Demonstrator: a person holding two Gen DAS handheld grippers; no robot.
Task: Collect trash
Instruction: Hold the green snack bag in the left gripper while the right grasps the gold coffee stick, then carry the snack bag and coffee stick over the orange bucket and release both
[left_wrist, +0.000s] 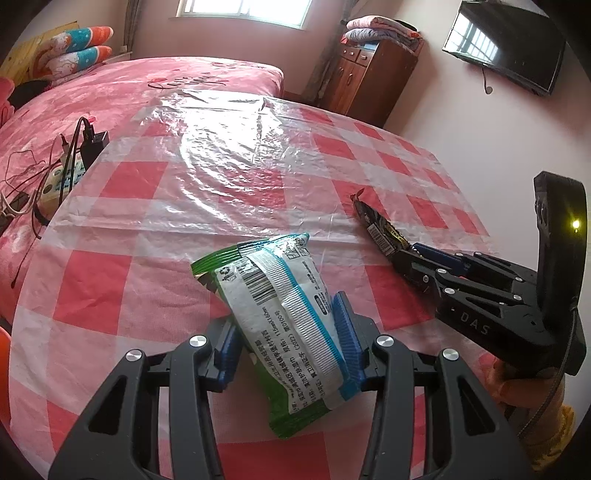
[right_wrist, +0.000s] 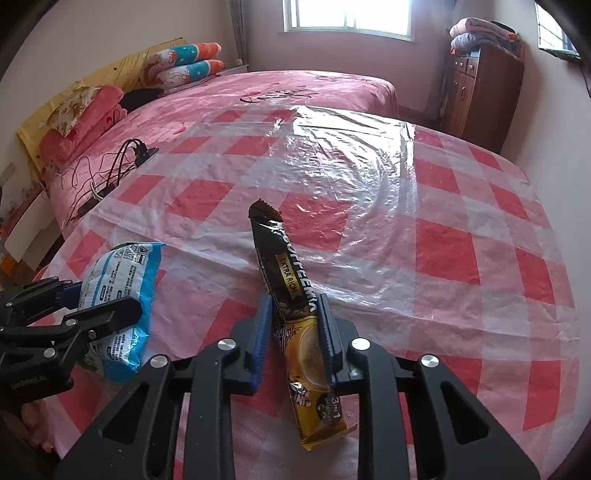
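The left hand-held gripper (left_wrist: 288, 339) is clenched on the wipes pack (left_wrist: 280, 317), and the right hand-held gripper (right_wrist: 295, 332) grasps the coffee sachet (right_wrist: 295, 314) toward 12 o'clock. Both are collected above the worktop (right_wrist: 443, 240); no bin is visible, so disposal remains.

Black skeletal left claw (left_wrist: 288, 332) and right claw (right_wrist: 295, 332), ribbed blue pads (right_wrist: 263, 332), silver screws (left_wrist: 198, 340), white "DAS" lettering, yellow sleeve cuff (left_wrist: 554, 439).

television (left_wrist: 506, 48) cut off, wipes pack (right_wrist: 118, 295) partly hidden
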